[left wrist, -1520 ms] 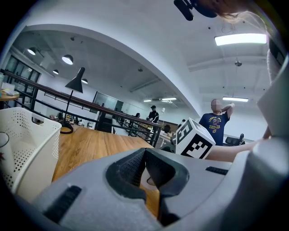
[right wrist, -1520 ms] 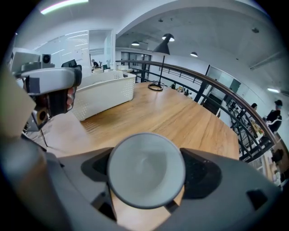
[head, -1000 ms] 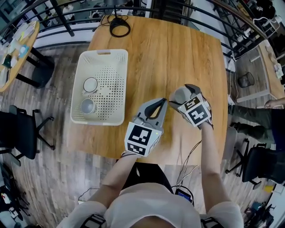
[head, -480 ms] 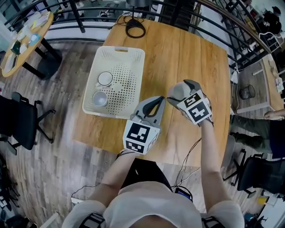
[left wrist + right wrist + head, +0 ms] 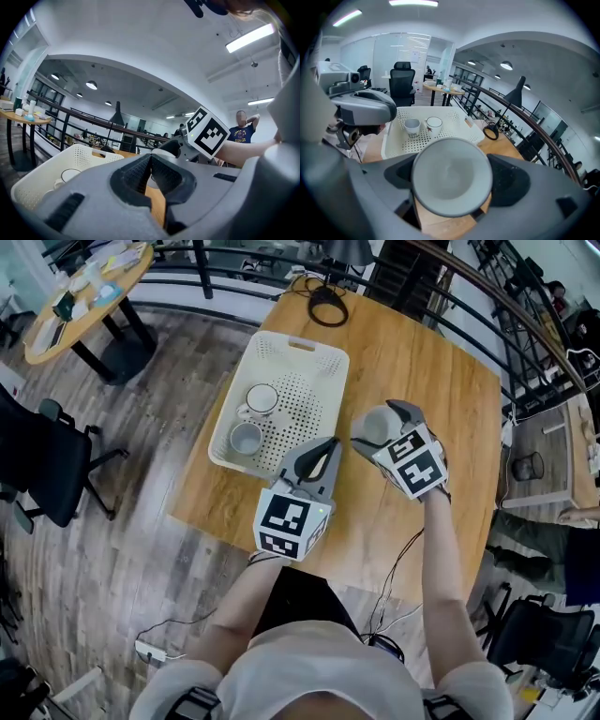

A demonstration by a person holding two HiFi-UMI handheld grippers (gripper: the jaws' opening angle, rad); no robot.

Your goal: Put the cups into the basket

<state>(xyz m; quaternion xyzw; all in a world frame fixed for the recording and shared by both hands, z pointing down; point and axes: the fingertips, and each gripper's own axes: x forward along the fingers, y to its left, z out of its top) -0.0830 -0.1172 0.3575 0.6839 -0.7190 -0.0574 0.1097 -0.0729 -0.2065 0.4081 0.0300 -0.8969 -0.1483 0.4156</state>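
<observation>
White basket (image 5: pixel 319 357) sits along the wooden table's (image 5: pixel 450 390) left edge, two cups (image 5: pixel 262 399) in its near half. Left gripper (image 5: pixel 330 442) is pressed together, empty, by the basket's near right corner. Right gripper (image 5: pixel 384 423) pinches a grey cup (image 5: pixel 372 427) mid-table. I'd lift it over the rim, clear of the left gripper, into the bare far half.

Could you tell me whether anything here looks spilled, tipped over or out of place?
Nothing stands out. The white cup and the grey cup stand upright in the basket, a third cup sits squarely between the right gripper's jaws, and the left gripper is shut and empty. No spill shows.
</observation>
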